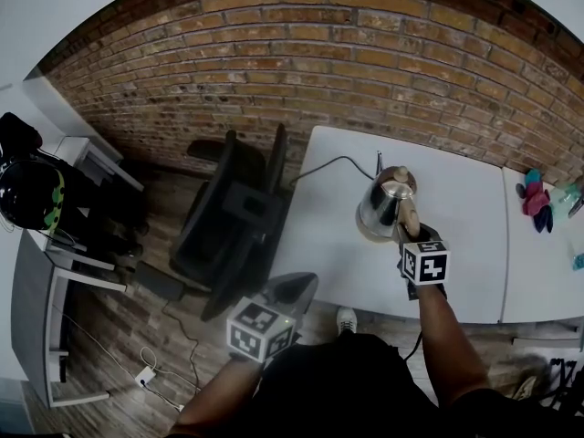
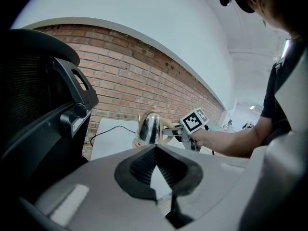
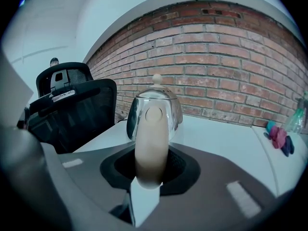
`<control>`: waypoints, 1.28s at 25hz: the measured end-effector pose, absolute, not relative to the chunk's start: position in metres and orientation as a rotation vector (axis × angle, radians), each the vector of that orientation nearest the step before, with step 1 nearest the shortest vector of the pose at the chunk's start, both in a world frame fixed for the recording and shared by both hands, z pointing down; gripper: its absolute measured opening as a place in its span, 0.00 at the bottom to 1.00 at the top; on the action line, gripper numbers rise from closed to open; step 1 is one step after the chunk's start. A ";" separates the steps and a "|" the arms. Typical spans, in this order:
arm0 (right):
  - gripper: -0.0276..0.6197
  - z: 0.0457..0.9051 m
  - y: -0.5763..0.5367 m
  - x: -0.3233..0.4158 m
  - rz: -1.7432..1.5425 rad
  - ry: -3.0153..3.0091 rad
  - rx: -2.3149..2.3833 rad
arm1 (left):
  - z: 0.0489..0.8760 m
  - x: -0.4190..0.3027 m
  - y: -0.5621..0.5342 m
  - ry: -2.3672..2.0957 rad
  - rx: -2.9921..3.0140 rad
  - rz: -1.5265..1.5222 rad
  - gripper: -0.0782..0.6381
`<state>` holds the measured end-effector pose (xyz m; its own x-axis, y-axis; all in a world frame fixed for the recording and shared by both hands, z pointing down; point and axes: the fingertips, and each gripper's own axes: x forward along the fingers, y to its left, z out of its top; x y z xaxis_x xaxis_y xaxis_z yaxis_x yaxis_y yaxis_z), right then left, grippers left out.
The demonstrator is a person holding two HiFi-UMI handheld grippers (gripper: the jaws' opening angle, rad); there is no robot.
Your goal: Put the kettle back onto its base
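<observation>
The right gripper (image 3: 151, 170) is clamped on the upright beige handle (image 3: 151, 129) of the steel kettle (image 1: 383, 203), whose lidded body sits dead ahead at 12 o'clock over the white table (image 1: 465, 245). Its base (image 2: 138, 142) appears to lie directly underneath (seated or a shade above, I cannot tell), so any remaining travel is straight down. The left gripper (image 1: 297, 290), jaws together and empty, hangs off the table at the kettle's 8 o'clock.

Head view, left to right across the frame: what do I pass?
Black helmet-like object with a green patch → black mesh office chair → shiny steel kettle → small pink and blue items.
</observation>
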<state>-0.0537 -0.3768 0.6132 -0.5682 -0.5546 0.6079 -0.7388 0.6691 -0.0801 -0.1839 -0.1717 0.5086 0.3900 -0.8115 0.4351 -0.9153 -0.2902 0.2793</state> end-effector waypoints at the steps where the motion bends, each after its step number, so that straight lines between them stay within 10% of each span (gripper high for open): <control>1: 0.22 0.614 -0.376 -0.054 0.437 -2.333 0.999 | 0.508 -0.183 -0.172 -1.477 2.174 0.288 0.11; 32: 0.27 0.638 -0.355 -0.050 0.392 -2.266 0.960 | 0.506 -0.182 -0.165 -1.467 2.192 0.304 0.11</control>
